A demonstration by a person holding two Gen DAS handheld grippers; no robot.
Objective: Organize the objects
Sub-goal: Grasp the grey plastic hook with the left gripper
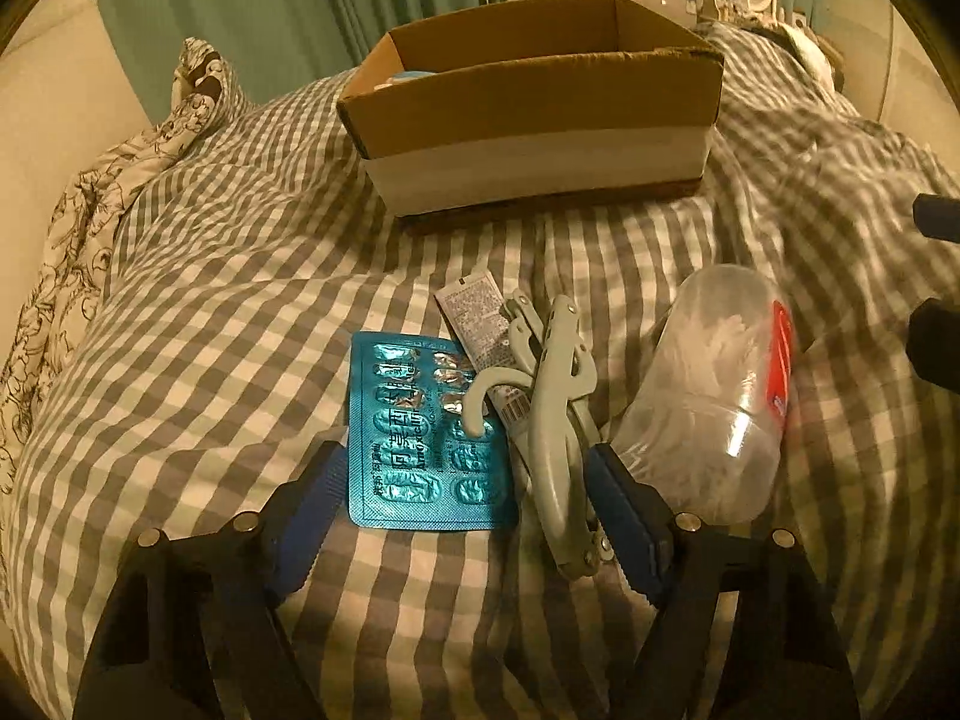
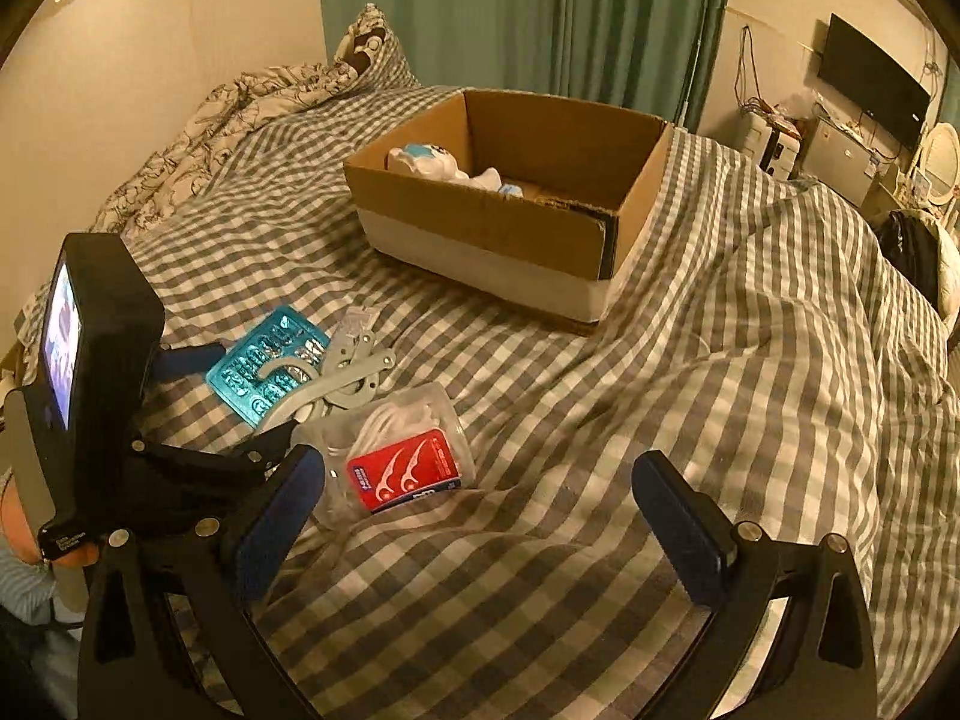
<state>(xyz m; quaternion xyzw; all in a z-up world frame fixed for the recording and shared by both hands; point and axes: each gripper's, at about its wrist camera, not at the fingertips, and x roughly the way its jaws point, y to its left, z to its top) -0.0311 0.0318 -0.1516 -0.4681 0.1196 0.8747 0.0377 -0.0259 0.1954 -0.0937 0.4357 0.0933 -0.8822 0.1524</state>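
Observation:
On the checked bedspread lie a blue pill blister (image 1: 427, 432) (image 2: 267, 367), a grey hand tool (image 1: 555, 414) (image 2: 345, 378) resting on a small tube (image 1: 480, 324), and a clear floss-pick tub (image 1: 714, 396) with a red label (image 2: 403, 469). My left gripper (image 1: 468, 462) is open, its blue pads either side of the blister and tool, low over the bed. My right gripper (image 2: 480, 486) is open and empty, just right of the tub. A cardboard box (image 1: 534, 138) (image 2: 510, 228) behind holds a white-and-blue item (image 2: 423, 159).
A floral pillow (image 2: 240, 108) lies at the bed's far left by the wall. Green curtains (image 2: 528, 12) hang behind the box. A TV (image 2: 870, 90) and cluttered furniture stand at far right. Rumpled bedspread folds (image 2: 810, 300) rise right of the box.

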